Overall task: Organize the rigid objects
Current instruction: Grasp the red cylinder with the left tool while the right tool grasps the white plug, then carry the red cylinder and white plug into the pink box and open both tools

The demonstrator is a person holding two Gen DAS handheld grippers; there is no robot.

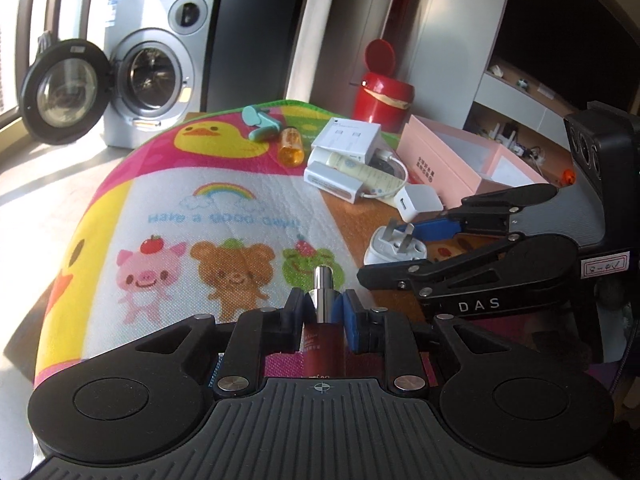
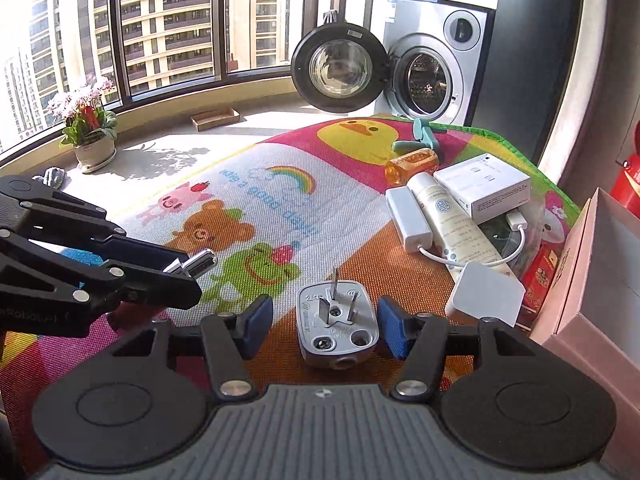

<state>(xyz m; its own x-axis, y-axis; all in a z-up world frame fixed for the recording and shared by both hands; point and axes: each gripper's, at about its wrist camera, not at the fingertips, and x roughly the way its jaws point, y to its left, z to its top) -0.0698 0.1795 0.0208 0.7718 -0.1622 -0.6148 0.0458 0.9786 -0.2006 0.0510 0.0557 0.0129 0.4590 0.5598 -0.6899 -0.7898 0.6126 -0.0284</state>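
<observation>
Two claws work over a cartoon play mat [image 2: 256,196] printed "Have a GOOD day!". At the left, the left claw [image 1: 323,314] is clamped on a dark red bottle [image 1: 323,354] with a shiny metal nozzle. To its right, the right claw [image 2: 325,326] stands apart around a grey three-pin plug [image 2: 337,322], pins up. Farther right, crowding the way, lie a white charger [image 2: 484,298], a cream tube [image 2: 452,220], a white box [image 2: 486,188] and a pink box [image 1: 460,160]; that claw's body reads "DAS".
</observation>
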